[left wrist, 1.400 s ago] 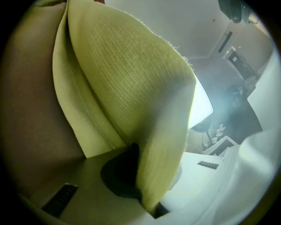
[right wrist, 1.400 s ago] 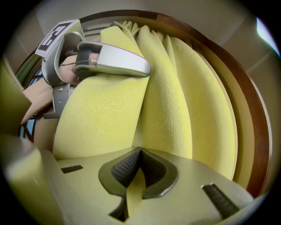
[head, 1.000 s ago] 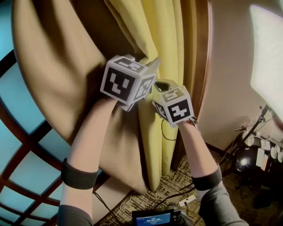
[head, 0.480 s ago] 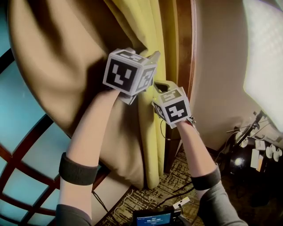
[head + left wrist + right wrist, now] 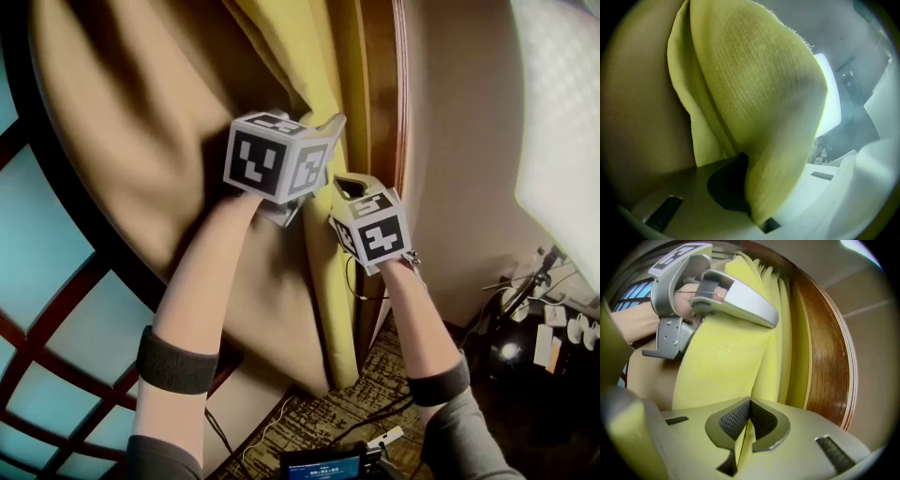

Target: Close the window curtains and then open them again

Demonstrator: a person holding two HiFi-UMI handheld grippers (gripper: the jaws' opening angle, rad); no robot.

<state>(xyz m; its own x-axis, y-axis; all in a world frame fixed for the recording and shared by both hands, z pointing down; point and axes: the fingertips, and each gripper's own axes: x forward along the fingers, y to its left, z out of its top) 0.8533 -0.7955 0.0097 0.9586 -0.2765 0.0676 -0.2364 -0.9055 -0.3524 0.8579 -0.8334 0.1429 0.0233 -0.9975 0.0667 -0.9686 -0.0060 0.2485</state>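
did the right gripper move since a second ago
Yes, rightward: the right gripper now sits closer to the wooden frame, still shut on the yellow curtain.

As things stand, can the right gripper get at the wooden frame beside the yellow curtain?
Probably not freely: the right gripper is shut on the yellow curtain, whose folds hang between it and the wooden frame.

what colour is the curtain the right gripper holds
The curtain is yellow; it shows best in the right gripper view.
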